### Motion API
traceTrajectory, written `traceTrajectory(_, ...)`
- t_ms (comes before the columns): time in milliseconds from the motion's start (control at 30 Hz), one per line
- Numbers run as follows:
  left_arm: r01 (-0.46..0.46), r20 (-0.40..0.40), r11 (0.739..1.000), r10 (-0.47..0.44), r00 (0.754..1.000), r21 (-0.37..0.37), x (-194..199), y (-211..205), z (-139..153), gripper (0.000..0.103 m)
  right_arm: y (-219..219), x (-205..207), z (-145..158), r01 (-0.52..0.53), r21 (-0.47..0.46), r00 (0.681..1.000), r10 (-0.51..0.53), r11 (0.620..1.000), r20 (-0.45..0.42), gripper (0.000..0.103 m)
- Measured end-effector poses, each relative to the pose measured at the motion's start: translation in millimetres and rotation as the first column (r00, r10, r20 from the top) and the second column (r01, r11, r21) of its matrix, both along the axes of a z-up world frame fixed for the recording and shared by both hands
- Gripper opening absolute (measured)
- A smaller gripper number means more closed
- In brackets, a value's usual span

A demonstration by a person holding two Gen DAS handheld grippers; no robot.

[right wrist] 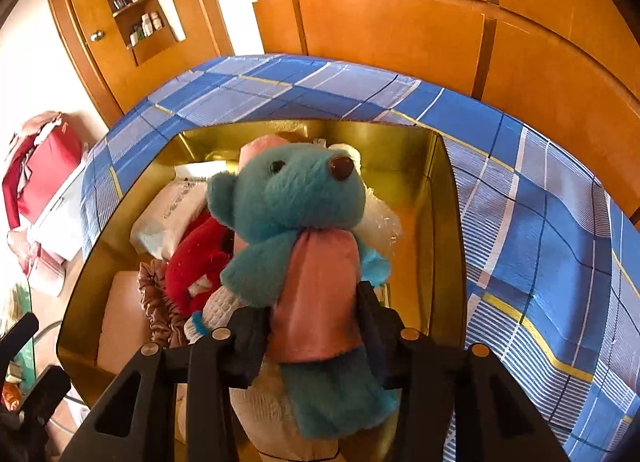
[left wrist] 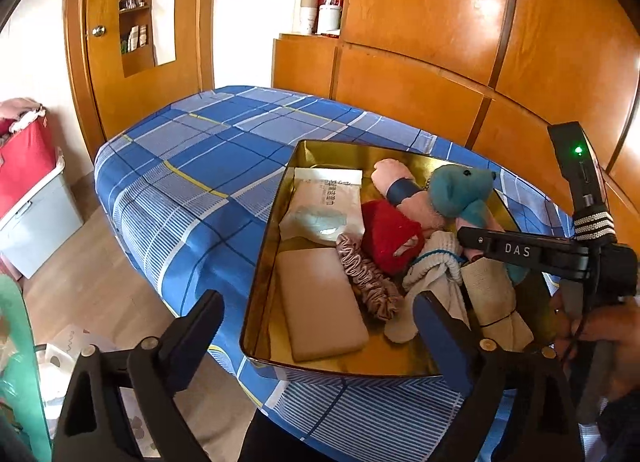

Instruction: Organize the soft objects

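Observation:
A gold tin box (left wrist: 260, 262) lies on the bed and holds soft things: a tissue pack (left wrist: 324, 202), a tan pad (left wrist: 320, 302), a pink-brown scrunchie (left wrist: 368, 278), a red plush piece (left wrist: 388, 238), a white knitted glove (left wrist: 436, 270) and a beige cloth (left wrist: 492, 302). In the right wrist view my right gripper (right wrist: 316, 330) is shut on the pink-vested body of a teal bear (right wrist: 296, 198), inside the tin (right wrist: 448, 222). The left wrist view shows that gripper (left wrist: 472, 240) and the bear (left wrist: 460, 190) at the tin's right side. My left gripper (left wrist: 316, 326) stands open, wide, over the tin's near edge, holding nothing.
The bed has a blue plaid sheet (left wrist: 192, 166), with wooden panels (left wrist: 440, 42) behind it. A red bag (left wrist: 24, 158) sits on a pale storage box at the left, by a wooden door. A person's hand (left wrist: 600, 334) holds the right gripper's handle.

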State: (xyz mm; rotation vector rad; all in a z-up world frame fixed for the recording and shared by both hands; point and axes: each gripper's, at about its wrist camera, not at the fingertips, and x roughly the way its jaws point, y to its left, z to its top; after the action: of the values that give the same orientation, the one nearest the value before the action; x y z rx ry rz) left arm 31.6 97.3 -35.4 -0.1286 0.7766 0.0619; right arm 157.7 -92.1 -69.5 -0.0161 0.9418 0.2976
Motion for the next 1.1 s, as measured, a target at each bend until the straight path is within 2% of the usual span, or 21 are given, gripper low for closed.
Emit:
traceTrajectory(133,-0.001,0.01,1.0,0.001,1.0,0.019,-3,-5,4,0.101,-6,-9,7,0.006,0.021,1.0,-0.006,1.0,0.028,0.044)
traceTrajectory(400,0.014,0.02,0.999,-0.015,1.0,0.034,-11,-15,7,0.103,-10,-42,20,0.015,-0.014,0.991,-0.013,1.0,0.13,0.047)
traceTrajectory(600,0.004,0.037,0.999,-0.005,0.999,0.041,-18,-20,11,0.103,-22,-72,27,0.089,-0.001,0.977,-0.087,0.996,0.196,0.047)
traceTrajectory(767,-0.027,0.079,0.999,0.025,0.997,0.029,-27,-21,18,0.103,-34,-105,28,0.187,0.002,0.95,-0.181,0.982,0.255,0.047)
traceTrajectory(900,-0.03,0.102,0.999,0.028,0.994,0.026,-32,-24,24,0.103,-40,-121,23,0.228,0.003,0.939,-0.22,0.974,0.265,0.047)
traceTrajectory(1100,-0.021,0.109,0.999,0.017,0.994,0.034,-37,-28,27,0.103,-40,-130,20,0.227,-0.009,0.938,-0.216,0.974,0.272,0.047)
